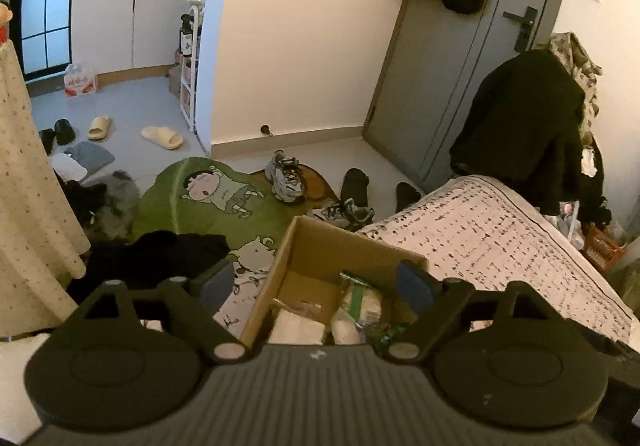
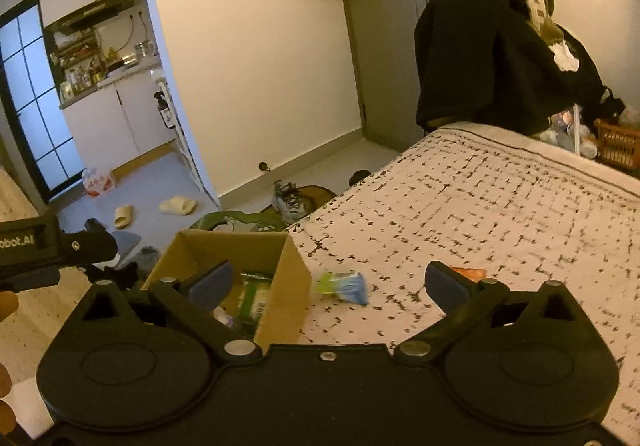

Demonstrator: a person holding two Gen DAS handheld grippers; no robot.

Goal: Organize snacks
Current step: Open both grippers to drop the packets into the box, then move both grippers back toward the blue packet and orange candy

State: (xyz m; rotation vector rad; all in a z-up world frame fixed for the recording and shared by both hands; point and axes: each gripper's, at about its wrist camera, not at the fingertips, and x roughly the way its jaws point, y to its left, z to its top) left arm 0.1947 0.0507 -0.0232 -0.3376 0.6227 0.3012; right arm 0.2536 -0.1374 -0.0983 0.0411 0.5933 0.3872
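An open cardboard box stands at the edge of the bed, with several snack packets inside, among them a green-and-white one and white ones. My left gripper hovers over the box, jaws wide apart, nothing between them. In the right wrist view the box is at lower left. A blurred green-and-blue snack packet shows over the bedspread just right of the box, in line with the gap of my open right gripper, with no pad touching it. An orange packet peeks out behind the right finger.
The patterned bedspread stretches right, with dark clothes piled at its far end. Shoes, slippers, a green rug and black clothing lie on the floor. The left gripper's body and a hand show at the left edge.
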